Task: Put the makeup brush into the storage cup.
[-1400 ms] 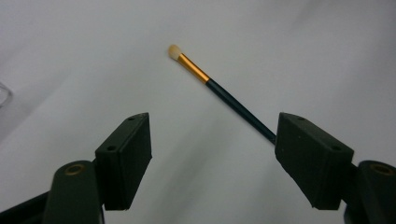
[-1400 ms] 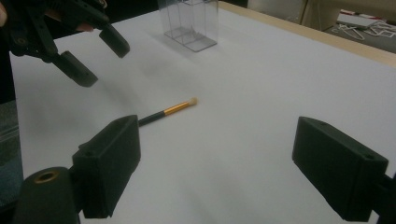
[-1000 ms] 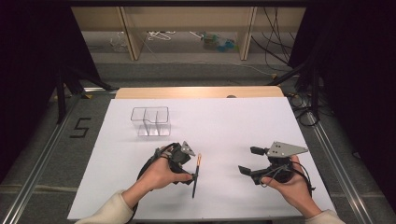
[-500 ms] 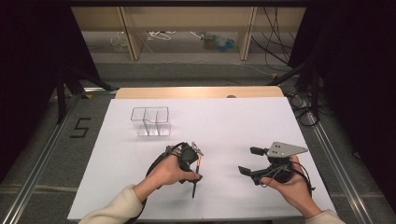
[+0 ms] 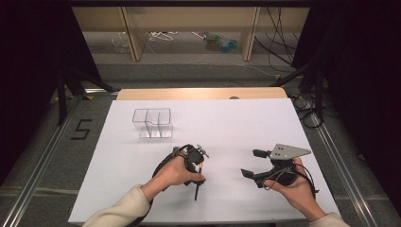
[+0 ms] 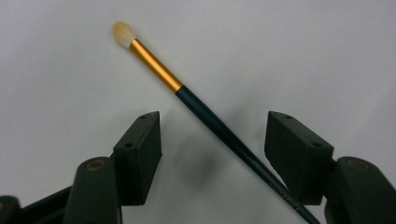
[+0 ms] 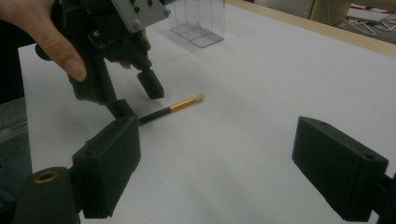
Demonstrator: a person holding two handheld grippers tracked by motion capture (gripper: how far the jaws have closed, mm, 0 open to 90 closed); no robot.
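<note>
- High view, nearest the near edge of the table (image 5: 118, 179): the person's two forearms come in from below, one gripper in each hand, on the white sheet that covers the table.
- The left gripper (image 5: 198, 166) points down at the middle of the near half — a slim makeup brush (image 5: 197, 182) lies on the sheet right under it, handle end toward the near edge.
- Left gripper view: the brush (image 6: 187, 95) runs slantwise between the two black pads, pale bristle tip and gold ferrule past the jaws, dark handle passing close along the right-hand pad (image 6: 296, 154); whether it touches that pad cannot be told. The jaws have just been closing, with the brush between them, yet a clear gap shows at the left-hand pad, so the brush is not clamped.
- The right gripper (image 5: 253, 163) sits toward the near right corner, well apart from the brush, jaws spread with nothing between them.
- Right gripper view: the left gripper (image 7: 140, 98) stands over the brush (image 7: 175, 106).
- Farthest — a clear compartment box (image 5: 152, 123) stands upright in the far left part of the table.
</note>
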